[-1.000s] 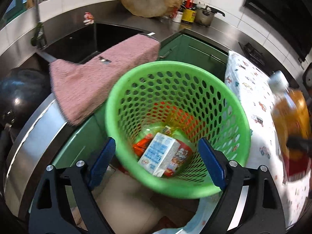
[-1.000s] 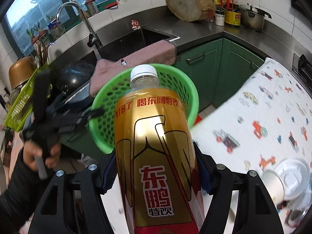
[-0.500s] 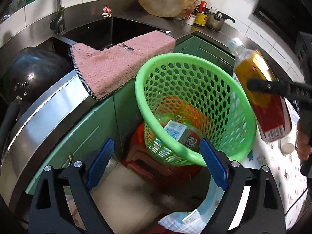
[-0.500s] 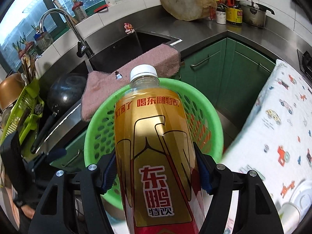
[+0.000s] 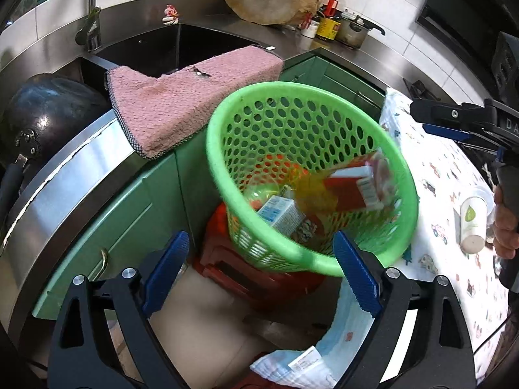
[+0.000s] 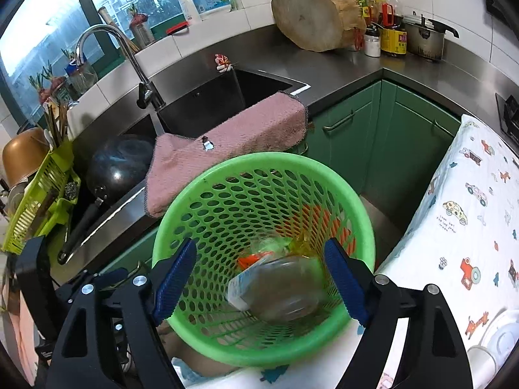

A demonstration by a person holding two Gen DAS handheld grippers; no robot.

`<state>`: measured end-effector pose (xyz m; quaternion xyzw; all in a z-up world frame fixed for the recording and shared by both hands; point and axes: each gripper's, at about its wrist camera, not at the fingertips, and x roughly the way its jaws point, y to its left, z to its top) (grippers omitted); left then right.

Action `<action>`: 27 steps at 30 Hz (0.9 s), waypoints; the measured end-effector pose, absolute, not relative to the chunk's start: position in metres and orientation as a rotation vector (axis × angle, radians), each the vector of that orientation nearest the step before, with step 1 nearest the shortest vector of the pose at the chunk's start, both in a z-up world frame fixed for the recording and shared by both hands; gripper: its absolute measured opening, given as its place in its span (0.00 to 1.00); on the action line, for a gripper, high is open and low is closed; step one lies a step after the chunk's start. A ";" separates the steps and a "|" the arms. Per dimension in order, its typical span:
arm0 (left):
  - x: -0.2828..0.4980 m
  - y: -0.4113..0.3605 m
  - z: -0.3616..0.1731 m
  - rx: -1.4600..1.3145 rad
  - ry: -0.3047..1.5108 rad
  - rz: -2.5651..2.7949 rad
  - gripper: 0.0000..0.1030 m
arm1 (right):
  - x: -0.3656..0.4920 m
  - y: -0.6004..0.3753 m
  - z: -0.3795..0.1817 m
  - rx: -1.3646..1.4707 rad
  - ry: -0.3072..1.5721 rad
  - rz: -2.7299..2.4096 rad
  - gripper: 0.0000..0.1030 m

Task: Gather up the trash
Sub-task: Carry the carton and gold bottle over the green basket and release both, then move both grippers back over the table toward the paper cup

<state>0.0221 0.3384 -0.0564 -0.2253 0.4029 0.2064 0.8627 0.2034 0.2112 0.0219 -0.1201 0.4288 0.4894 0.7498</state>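
Observation:
A green perforated basket (image 5: pixel 402 175) stands on a red stool beside the counter. The golden drink bottle (image 5: pixel 343 188) with a red label is blurred inside it, falling onto a blue-and-white carton (image 5: pixel 282 217). In the right wrist view the bottle (image 6: pixel 279 288) is a blur in the basket (image 6: pixel 201 191). My right gripper (image 6: pixel 259 278) is open and empty just above the basket's near rim; it also shows in the left wrist view (image 5: pixel 454 123). My left gripper (image 5: pixel 259 272) is open and empty, low in front of the basket.
A pink towel (image 5: pixel 191 97) hangs over the sink edge. A black wok (image 5: pixel 42 120) sits at left. The table with a printed cloth (image 5: pixel 447 194) holds a paper cup (image 5: pixel 472 223), and a white lid (image 6: pixel 502 334) lies near its edge. Green cabinets (image 6: pixel 382 142) stand behind.
My right gripper opened and let go of the drink bottle, which dropped into the green basket. My left gripper drew back from the basket.

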 end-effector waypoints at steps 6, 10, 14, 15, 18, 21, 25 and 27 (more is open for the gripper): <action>0.026 0.328 -0.047 -0.455 0.835 0.420 0.88 | 0.192 0.179 0.032 -0.249 0.906 1.076 0.79; 0.032 0.316 -0.039 -0.434 0.826 0.397 0.88 | 0.185 0.149 0.034 -0.257 0.879 1.043 0.81; 0.040 0.302 -0.032 -0.418 0.820 0.365 0.88 | 0.180 0.115 0.033 -0.250 0.871 1.010 0.82; 0.043 0.296 -0.030 -0.409 0.821 0.354 0.88 | 0.179 0.107 0.033 -0.253 0.865 1.001 0.82; 0.051 0.281 -0.026 -0.392 0.820 0.326 0.89 | 0.178 0.080 0.033 -0.255 0.856 0.971 0.83; 0.061 0.264 -0.021 -0.374 0.820 0.294 0.90 | 0.181 0.050 0.036 -0.251 0.854 0.931 0.83; 0.076 0.241 -0.017 -0.351 0.825 0.256 0.90 | 0.194 0.009 0.042 -0.242 0.841 0.860 0.83; 0.083 0.231 -0.016 -0.350 0.832 0.235 0.90 | 0.203 -0.012 0.045 -0.230 0.836 0.821 0.83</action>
